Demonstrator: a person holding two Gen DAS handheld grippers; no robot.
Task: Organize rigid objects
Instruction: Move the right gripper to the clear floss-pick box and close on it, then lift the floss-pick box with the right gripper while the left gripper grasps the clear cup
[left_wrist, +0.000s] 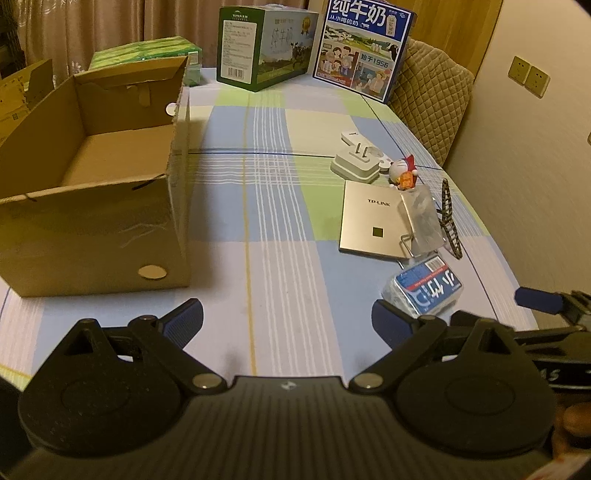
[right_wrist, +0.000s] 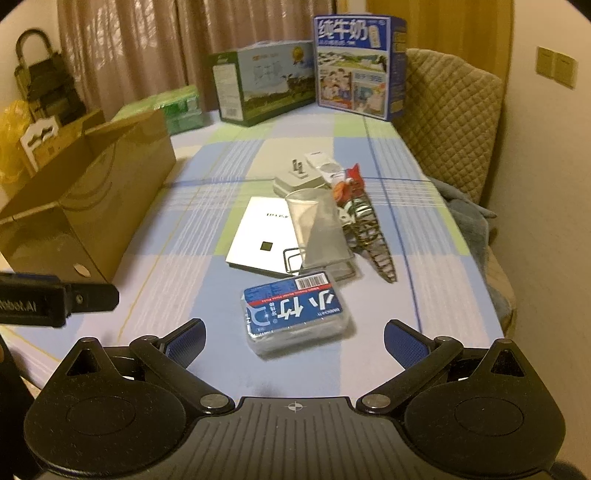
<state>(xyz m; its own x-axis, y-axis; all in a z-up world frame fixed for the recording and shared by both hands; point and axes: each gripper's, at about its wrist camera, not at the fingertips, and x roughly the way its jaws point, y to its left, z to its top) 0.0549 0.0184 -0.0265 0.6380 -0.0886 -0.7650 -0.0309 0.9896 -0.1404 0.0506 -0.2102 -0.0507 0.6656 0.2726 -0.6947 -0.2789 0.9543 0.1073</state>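
Where plaid cloth (left_wrist: 280, 229) spreads — corrugated cardboard box (left_wrist: 92, 184), glossy rectangular packet (right_wrist: 295, 314).

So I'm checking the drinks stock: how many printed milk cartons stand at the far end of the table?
2: a green milk carton left, a blue milk carton right beside it, by the chair. Others may be hidden behind.
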